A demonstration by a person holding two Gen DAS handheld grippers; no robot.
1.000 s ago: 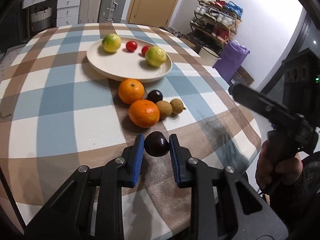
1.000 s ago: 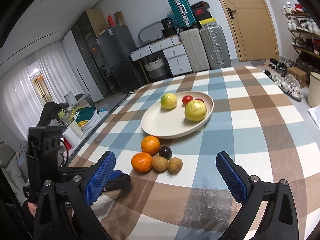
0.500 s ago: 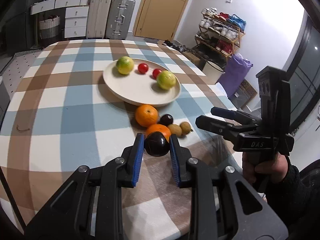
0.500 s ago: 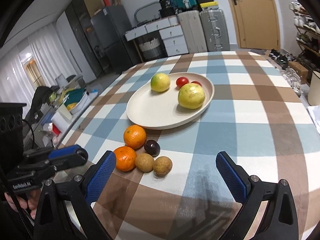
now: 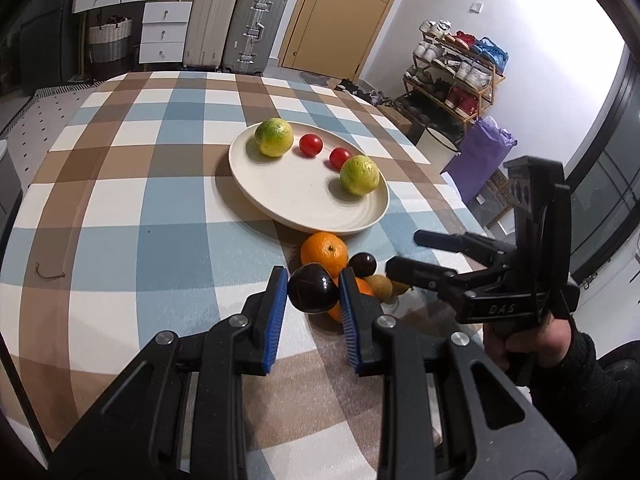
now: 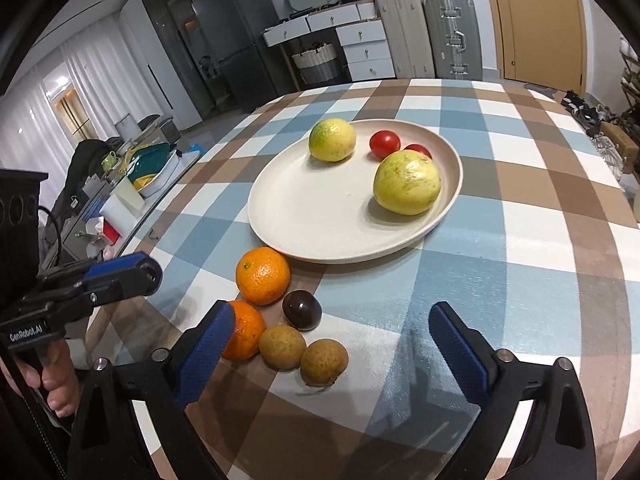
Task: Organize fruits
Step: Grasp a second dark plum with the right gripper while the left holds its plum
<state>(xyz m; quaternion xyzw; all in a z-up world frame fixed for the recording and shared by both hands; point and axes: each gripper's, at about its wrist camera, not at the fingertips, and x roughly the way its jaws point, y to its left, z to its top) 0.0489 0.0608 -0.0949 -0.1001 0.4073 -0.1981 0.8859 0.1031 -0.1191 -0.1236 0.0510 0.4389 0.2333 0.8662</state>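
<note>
My left gripper (image 5: 313,292) is shut on a dark purple round fruit (image 5: 313,289), held above the loose pile in front of the cream plate (image 5: 320,216). The plate (image 6: 280,236) holds two yellow-green citrus (image 6: 332,139) (image 6: 407,188) and two red tomatoes (image 6: 384,144). On the cloth lie two oranges (image 6: 263,275) (image 6: 246,334), another dark fruit (image 6: 302,309) and two brown fruits (image 6: 282,347) (image 6: 324,362). My right gripper (image 6: 330,320) hovers wide over this pile with its jaws closing. The brown fruits lie between the pads, untouched.
A checked blue, brown and white cloth covers the round table (image 5: 120,208), whose edge curves close on the right. A bit of twine (image 5: 50,274) lies at the left. Suitcases, drawers and a shoe rack stand beyond the table.
My left gripper has risen and moved toward the plate with the dark fruit. My right gripper has come forward and down over the loose fruits, its jaws slightly narrower.
</note>
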